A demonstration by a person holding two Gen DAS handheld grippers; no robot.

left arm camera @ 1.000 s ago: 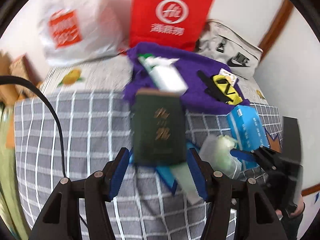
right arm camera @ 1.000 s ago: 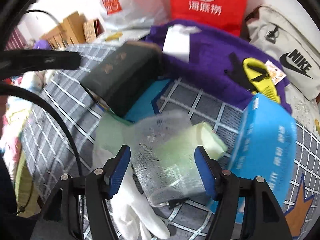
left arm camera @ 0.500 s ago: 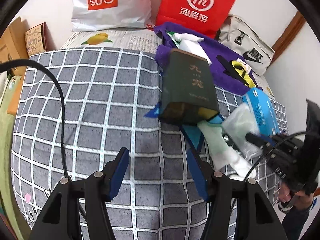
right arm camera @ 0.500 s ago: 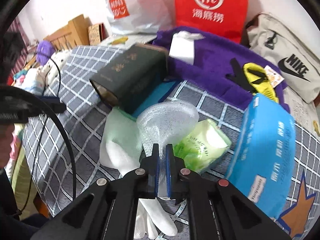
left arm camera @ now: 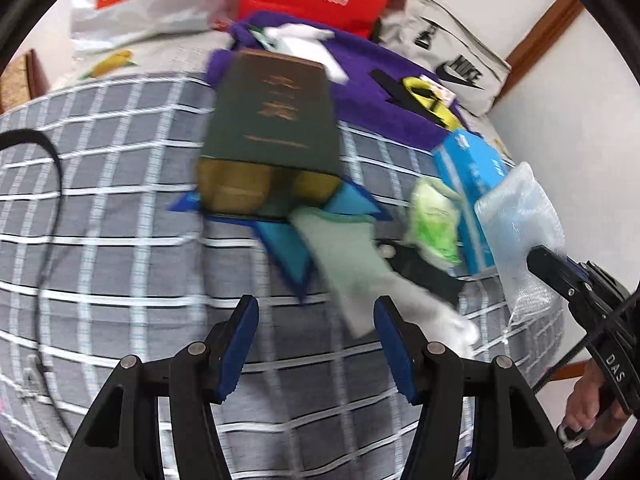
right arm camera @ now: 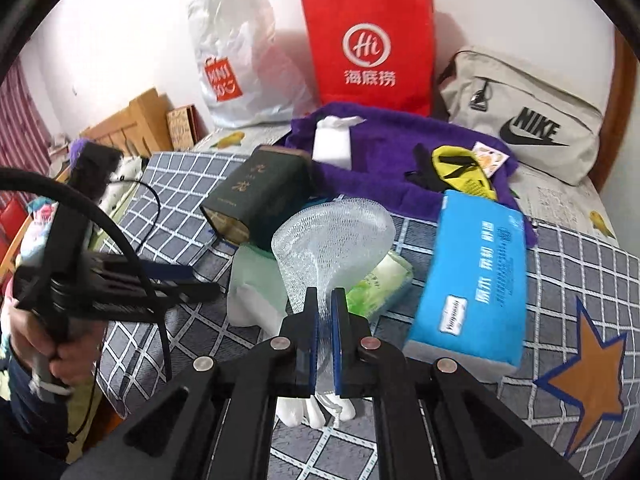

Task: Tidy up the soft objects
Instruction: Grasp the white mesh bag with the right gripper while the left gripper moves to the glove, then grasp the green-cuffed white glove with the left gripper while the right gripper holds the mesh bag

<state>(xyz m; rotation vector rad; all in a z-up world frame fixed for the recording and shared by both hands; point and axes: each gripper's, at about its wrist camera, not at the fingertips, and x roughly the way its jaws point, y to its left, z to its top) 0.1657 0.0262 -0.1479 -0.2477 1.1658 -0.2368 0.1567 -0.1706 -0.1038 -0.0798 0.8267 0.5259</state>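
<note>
The right gripper (right arm camera: 324, 312) has its blue fingers (right arm camera: 310, 320) clenched on the lower edge of a clear mesh pouch (right arm camera: 334, 232), which rises from the grip and fans out above the bed (right arm camera: 176, 184). In the left wrist view the same pouch (left arm camera: 520, 216) hangs at the right edge, pinched by the right gripper (left arm camera: 560, 276). The left gripper (left arm camera: 314, 344) hovers over the checked grey bedcover with its fingers (left arm camera: 240, 344) spread wide and nothing between them; its body shows at the left of the right wrist view, held in a hand (right arm camera: 52, 344). A pale green glove (left arm camera: 352, 264) with white fingertips lies on the bed just ahead of the left gripper, its cuff near a dark green box (left arm camera: 276, 116); in the right wrist view the glove (right arm camera: 252, 292) sits partly behind and below the pouch. A light green packet (right arm camera: 380, 284) lies beside the pouch, touching a blue tissue pack (right arm camera: 476, 276). The box (right arm camera: 260, 192) rests on a blue star shape in the bedcover. Behind it a purple towel (right arm camera: 384, 152) carries a white pack (right arm camera: 332, 144) and a yellow-and-black item (right arm camera: 460, 168). At the wall stand a red bag (right arm camera: 372, 44), a white plastic bag (right arm camera: 236, 60) and a grey Nike bag (right arm camera: 520, 112).
</note>
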